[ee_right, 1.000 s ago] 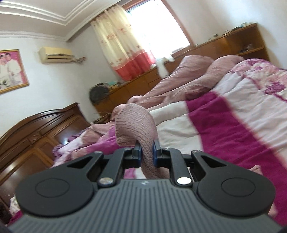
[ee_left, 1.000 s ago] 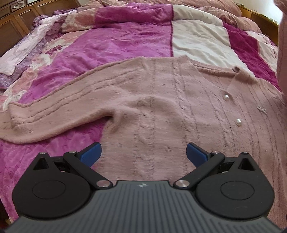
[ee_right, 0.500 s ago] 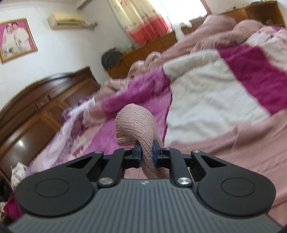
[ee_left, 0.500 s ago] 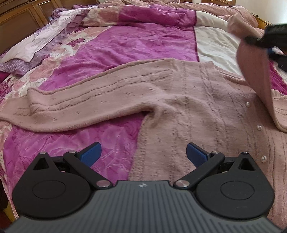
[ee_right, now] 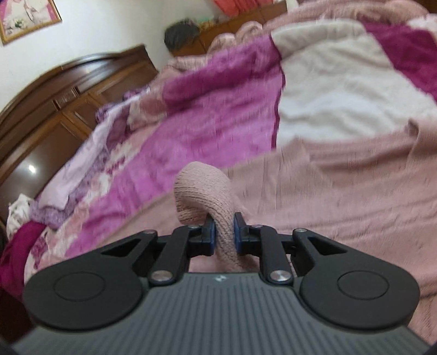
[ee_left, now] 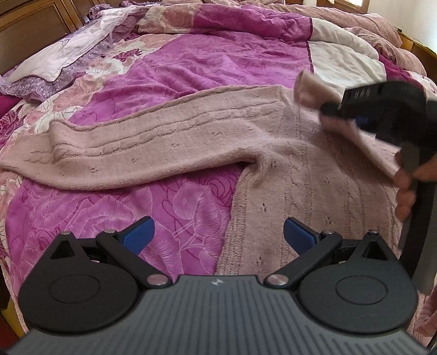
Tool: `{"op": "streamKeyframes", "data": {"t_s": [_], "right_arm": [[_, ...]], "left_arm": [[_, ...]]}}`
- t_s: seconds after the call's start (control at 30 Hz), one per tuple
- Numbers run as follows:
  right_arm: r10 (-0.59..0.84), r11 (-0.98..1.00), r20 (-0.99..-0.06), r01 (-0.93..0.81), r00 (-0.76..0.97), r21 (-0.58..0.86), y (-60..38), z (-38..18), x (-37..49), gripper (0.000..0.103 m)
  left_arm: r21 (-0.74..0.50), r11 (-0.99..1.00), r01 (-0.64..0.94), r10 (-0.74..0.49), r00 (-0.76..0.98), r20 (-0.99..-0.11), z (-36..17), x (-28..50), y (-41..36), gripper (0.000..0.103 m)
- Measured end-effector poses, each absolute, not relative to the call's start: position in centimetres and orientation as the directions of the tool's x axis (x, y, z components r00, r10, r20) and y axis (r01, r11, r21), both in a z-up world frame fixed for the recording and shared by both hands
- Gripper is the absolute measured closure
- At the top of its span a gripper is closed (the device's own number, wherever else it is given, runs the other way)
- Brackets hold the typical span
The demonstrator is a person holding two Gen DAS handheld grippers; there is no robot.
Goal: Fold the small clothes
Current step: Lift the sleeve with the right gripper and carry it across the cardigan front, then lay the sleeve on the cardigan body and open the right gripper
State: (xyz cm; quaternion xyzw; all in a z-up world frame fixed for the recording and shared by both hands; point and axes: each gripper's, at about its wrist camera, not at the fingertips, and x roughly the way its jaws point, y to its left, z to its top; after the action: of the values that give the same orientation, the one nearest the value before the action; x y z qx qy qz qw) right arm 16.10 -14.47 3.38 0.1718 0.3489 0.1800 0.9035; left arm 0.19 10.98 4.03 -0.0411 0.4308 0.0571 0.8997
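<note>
A pale pink knitted cardigan [ee_left: 295, 174] lies flat on the bed, its left sleeve [ee_left: 142, 153] stretched out to the left. My left gripper [ee_left: 217, 234] is open and empty, hovering over the cardigan's lower left edge. My right gripper [ee_right: 224, 234] is shut on the cuff of the right sleeve [ee_right: 207, 191], whose end curls up above the jaws. In the left wrist view the right gripper [ee_left: 382, 114] holds that sleeve [ee_left: 314, 90] over the cardigan's body, near the left shoulder.
The bed is covered by a magenta, pink and cream quilt [ee_left: 191, 68]. A lilac floral cloth [ee_left: 60, 62] lies bunched at its far left. A dark wooden wardrobe [ee_right: 54, 114] stands beyond the bed. A wooden dresser [ee_right: 240, 24] lines the far wall.
My right gripper has carried the sleeve cuff leftward and down across the cardigan's body. The left gripper has shifted left, toward the cardigan's left edge, still open.
</note>
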Motion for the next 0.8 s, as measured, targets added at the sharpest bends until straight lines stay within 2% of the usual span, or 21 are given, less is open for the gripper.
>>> {"op": "streamKeyframes", "data": {"t_s": [0.07,0.17,0.3,0.43,0.8], "right_arm": [[0.463,0.870,-0.589,-0.213,0.663,0.445,-14.4,2.7,15.9,0.063],[0.520,0.839,-0.572,-0.254,0.634,0.481,-14.7,2.8,15.1,0.047],[0.558,0.820,-0.540,-0.319,0.630,0.476,-16.1,4.3,13.9,0.046],[0.519,0.842,-0.529,-0.299,0.671,0.448,-19.7,5.6,13.7,0.046],[0.169,0.972,-0.585,-0.034,0.793,0.234,-35.1,7.1,18.7,0.044]], "left_arm": [[-0.027,0.990,-0.138,0.066,0.623,-0.779,4.1,0.2,11.0,0.000],[-0.023,0.991,-0.128,0.064,0.632,-0.773,4.4,0.4,10.8,0.000],[-0.008,0.994,-0.106,0.064,0.658,-0.750,5.5,1.1,10.2,0.000],[0.004,0.997,-0.082,0.060,0.689,-0.723,6.8,2.8,9.2,0.000],[-0.016,1.000,0.012,-0.020,0.716,-0.698,8.1,9.8,4.4,0.000]]}}
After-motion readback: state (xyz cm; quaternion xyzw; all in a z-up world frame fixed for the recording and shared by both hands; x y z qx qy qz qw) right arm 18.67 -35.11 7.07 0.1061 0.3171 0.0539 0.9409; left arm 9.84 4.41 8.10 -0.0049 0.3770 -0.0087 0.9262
